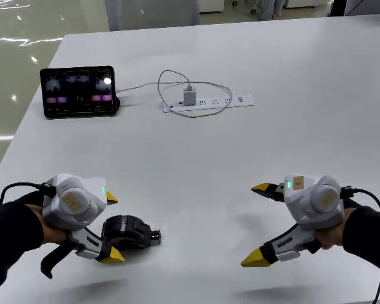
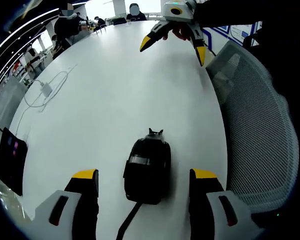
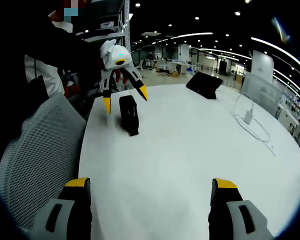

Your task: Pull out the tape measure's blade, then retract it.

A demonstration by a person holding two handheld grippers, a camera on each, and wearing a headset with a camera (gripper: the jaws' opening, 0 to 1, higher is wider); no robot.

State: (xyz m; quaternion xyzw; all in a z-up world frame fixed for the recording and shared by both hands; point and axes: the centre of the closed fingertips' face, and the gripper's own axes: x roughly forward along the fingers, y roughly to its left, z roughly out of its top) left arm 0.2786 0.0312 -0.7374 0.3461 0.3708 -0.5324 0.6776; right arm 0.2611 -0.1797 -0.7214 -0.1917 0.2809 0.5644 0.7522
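A black tape measure (image 1: 130,230) lies on the white table (image 1: 196,145), its blade tip pointing right and the blade not drawn out. My left gripper (image 1: 111,226) is open, with its yellow-tipped fingers on either side of the tape measure (image 2: 148,169); no contact shows. My right gripper (image 1: 258,223) is open over bare table at the right, well apart from the tape measure (image 3: 129,114). In the right gripper view, the left gripper (image 3: 124,98) straddles the case. The left gripper view has the right gripper (image 2: 174,44) far across the table.
A tablet (image 1: 79,92) stands at the back left. A white power strip (image 1: 209,102) with a charger and looped cable lies behind the middle. A grey mesh chair (image 2: 260,135) stands at the near table edge. People sit far off.
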